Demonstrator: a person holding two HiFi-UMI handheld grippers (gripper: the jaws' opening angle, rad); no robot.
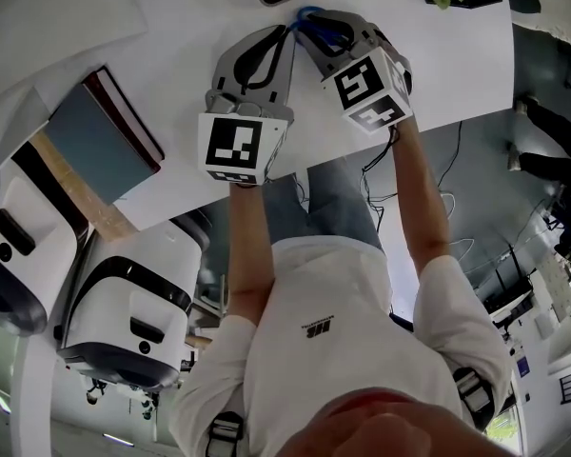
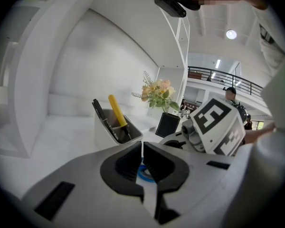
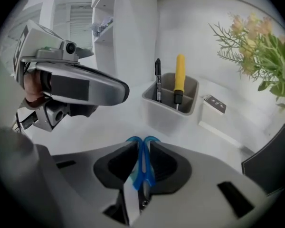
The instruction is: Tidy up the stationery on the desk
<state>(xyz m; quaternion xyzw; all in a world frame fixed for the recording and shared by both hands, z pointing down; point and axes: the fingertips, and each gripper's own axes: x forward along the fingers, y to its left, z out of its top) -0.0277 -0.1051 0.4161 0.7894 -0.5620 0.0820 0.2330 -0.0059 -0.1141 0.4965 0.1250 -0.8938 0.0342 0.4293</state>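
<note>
You have the blue scissors [image 3: 143,167] clamped by their handles in the right gripper [image 3: 141,151], jaws tight on them, low over the counter [image 3: 102,127]. The left gripper [image 2: 142,150] waits beside, jaws nearly together and seemingly empty. Next, I judge, carry the scissors to the pen cup [image 3: 170,109]. Only the gripper views show that cup; only the head view shows both tips meeting.

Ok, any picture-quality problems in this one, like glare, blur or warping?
Head view: wide-angle warp, white desk nearly washed out. Left gripper view: dark corners, ceiling lamp blown out. Right gripper view: flowers soft, blue scissors in the right hand-held gripper sharper.
</note>
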